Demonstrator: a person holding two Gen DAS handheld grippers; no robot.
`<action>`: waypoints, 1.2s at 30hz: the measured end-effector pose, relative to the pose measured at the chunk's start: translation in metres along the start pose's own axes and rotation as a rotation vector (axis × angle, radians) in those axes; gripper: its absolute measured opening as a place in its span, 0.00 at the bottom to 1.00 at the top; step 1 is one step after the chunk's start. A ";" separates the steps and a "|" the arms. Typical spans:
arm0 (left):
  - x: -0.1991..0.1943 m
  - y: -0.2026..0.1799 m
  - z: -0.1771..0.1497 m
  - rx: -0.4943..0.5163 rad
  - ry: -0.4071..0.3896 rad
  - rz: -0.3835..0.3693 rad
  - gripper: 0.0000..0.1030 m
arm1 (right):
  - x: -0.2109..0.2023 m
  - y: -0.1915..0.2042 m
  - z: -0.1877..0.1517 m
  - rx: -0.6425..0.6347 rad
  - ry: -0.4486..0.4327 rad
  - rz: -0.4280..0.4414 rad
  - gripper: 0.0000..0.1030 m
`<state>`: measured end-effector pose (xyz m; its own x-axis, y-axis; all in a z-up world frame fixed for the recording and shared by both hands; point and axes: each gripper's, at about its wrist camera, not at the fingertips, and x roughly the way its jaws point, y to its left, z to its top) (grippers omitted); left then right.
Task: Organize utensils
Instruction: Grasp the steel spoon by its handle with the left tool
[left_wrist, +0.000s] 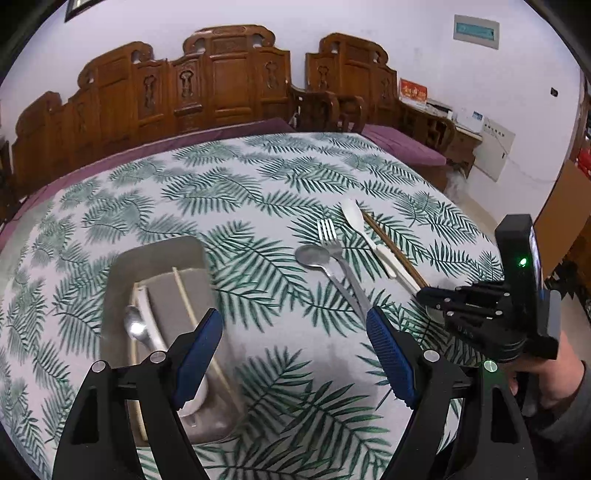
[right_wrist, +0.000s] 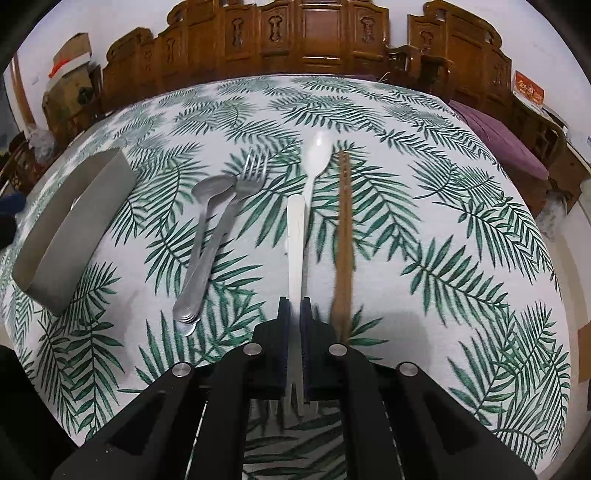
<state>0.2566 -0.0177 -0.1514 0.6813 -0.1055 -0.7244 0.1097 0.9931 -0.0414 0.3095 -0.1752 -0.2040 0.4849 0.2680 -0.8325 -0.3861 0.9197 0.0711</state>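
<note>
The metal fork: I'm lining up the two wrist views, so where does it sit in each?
Left wrist: metal fork lies right of centre, tines away, crossing the metal spoon.
Right wrist: metal fork sits left of centre, beside the same spoon.
Shared landmark: the grey tray, at left in both views.

- The left gripper (left_wrist: 293, 354) is built from matte black plastic arms, with ribbed blue pads (left_wrist: 199, 350) lining its fingers.
- Round silver screw heads are set at the joints.
- The right gripper (right_wrist: 294, 314) is made the same way; a small green light is lit on its black body.
- A bare hand (left_wrist: 550, 373) with a grey sleeve is seen.
</note>
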 end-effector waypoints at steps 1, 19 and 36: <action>0.004 -0.004 0.001 0.009 0.002 0.006 0.74 | -0.002 -0.003 0.001 0.006 -0.007 0.006 0.07; 0.116 -0.036 0.025 0.032 0.157 0.015 0.42 | -0.006 -0.020 0.007 0.094 -0.029 0.086 0.07; 0.148 -0.029 0.030 -0.032 0.224 0.062 0.12 | -0.007 -0.018 0.008 0.102 -0.033 0.114 0.07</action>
<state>0.3756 -0.0636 -0.2368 0.5080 -0.0341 -0.8607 0.0478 0.9988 -0.0114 0.3189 -0.1914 -0.1953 0.4686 0.3802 -0.7974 -0.3596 0.9066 0.2209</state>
